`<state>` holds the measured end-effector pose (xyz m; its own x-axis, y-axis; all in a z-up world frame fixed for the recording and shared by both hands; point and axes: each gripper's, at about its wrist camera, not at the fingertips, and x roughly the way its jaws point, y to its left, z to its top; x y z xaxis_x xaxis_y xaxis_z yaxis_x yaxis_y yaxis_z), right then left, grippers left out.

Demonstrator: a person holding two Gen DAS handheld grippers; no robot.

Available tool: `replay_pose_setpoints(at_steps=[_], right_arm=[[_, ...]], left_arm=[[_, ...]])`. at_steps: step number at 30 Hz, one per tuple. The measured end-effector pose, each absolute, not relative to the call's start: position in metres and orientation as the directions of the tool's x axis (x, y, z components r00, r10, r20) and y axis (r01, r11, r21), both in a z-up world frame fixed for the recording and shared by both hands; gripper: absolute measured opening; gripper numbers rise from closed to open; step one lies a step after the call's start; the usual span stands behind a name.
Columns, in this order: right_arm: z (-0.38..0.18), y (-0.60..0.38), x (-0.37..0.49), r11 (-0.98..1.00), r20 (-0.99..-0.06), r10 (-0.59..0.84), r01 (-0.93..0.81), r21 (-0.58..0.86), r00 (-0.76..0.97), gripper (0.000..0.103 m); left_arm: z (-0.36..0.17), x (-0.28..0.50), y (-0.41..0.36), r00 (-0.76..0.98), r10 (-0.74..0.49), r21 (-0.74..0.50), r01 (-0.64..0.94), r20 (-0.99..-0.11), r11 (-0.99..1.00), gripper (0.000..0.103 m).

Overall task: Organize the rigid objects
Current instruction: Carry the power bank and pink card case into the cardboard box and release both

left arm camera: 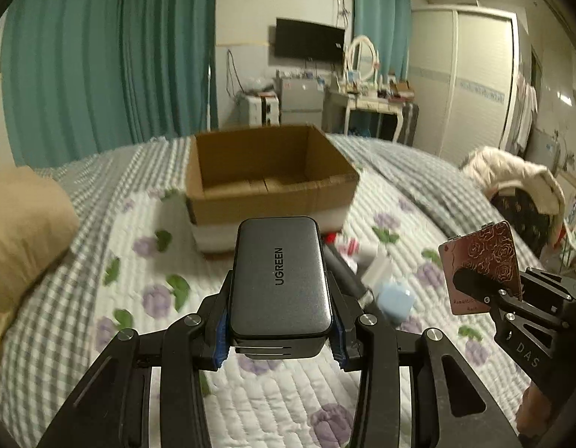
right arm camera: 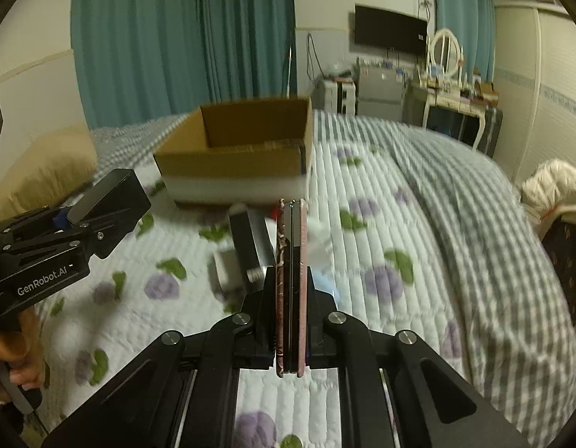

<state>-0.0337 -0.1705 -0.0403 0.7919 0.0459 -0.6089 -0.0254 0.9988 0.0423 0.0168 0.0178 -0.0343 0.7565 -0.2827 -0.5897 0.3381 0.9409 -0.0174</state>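
My left gripper (left arm camera: 280,298) is shut on a dark grey UGREEN power bank (left arm camera: 279,276) and holds it above the bed, short of an open cardboard box (left arm camera: 265,171). My right gripper (right arm camera: 291,287) is shut on a thin pink rose-patterned case (right arm camera: 291,280), held edge-on; the case shows flat in the left wrist view (left arm camera: 482,265). The box (right arm camera: 235,149) sits ahead and left of it, and its inside looks empty. The left gripper with the power bank (right arm camera: 108,205) shows at the left of the right wrist view.
Several small items lie on the flowered quilt (left arm camera: 138,261) between grippers and box: a black cylinder (left arm camera: 344,268), a light blue box (left arm camera: 394,302), white pieces (right arm camera: 228,268). A tan pillow (left arm camera: 22,239) is left, a pile of clothes (left arm camera: 512,183) right.
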Motion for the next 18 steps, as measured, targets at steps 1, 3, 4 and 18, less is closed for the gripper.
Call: replay_pose_setpoints(at_steps=[1,3,4,18], right_arm=[[-0.035,-0.169,-0.033,0.999,-0.599,0.049,-0.030,0.042,0.799,0.010],[-0.023,-0.165,-0.030,0.998,-0.573,0.053,-0.037,0.040,0.818,0.010],[-0.018,-0.164,-0.029,0.999,-0.563,0.054,-0.039,0.038,0.824,0.010],[0.031,-0.165,0.011,0.995,-0.443,0.095,-0.082,0.050,0.891,0.010]], left_arm=[[-0.029,0.017,0.020,0.762,-0.282,-0.019,0.335,-0.582,0.942,0.042],[-0.021,0.018,0.024,0.763,-0.291,-0.031,0.336,-0.577,0.942,0.042],[-0.017,0.019,0.027,0.765,-0.295,-0.044,0.331,-0.573,0.943,0.042],[0.018,0.059,0.022,0.842,-0.237,-0.010,0.266,-0.485,0.964,0.042]])
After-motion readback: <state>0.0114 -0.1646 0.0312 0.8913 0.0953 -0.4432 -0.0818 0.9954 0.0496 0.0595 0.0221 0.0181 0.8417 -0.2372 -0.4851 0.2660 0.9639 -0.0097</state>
